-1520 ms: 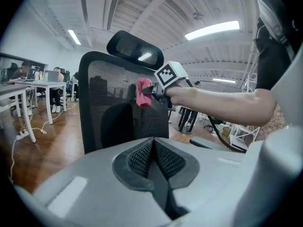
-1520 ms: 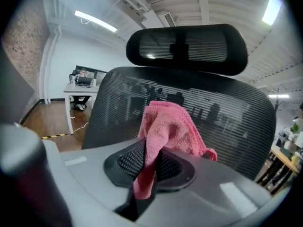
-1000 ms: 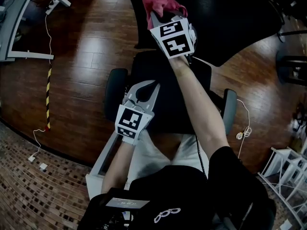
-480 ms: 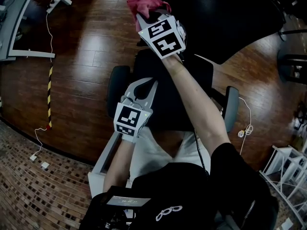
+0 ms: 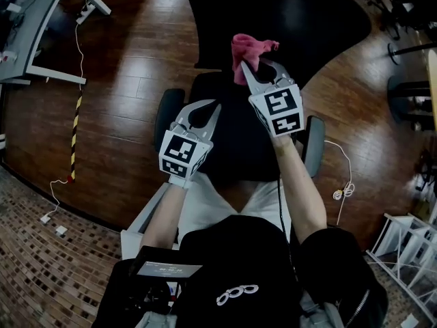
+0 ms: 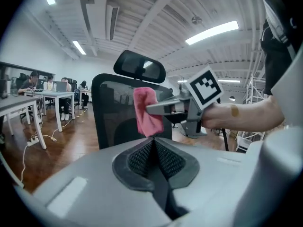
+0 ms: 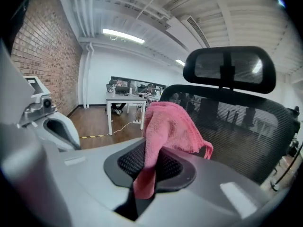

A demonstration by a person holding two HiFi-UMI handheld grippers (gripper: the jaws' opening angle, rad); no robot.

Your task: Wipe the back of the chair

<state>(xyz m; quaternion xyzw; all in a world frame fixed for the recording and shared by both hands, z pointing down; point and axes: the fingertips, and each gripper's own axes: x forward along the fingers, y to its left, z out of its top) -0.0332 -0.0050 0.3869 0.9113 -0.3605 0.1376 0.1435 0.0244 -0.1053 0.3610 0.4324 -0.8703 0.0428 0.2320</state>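
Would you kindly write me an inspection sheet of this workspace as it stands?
Surface: dark wooden floor.
Job's things: chair back upright, headrest above it; pink cloth bunched before the mesh, contact unclear.
Clutter: nothing seen.
Tools: right tool shut on pink cloth; left tool shut, empty.
Cables: white cables on the floor beside the chair.
Surroundings: desks with seated people; brick wall.

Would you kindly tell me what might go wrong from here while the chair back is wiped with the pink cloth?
1. The right tongs pinch only a narrow fold of the pink cloth; dragging on the mesh chair back might pull it free.
2. The left tongs are shut on nothing and off the chair, so pressure may swivel it away.
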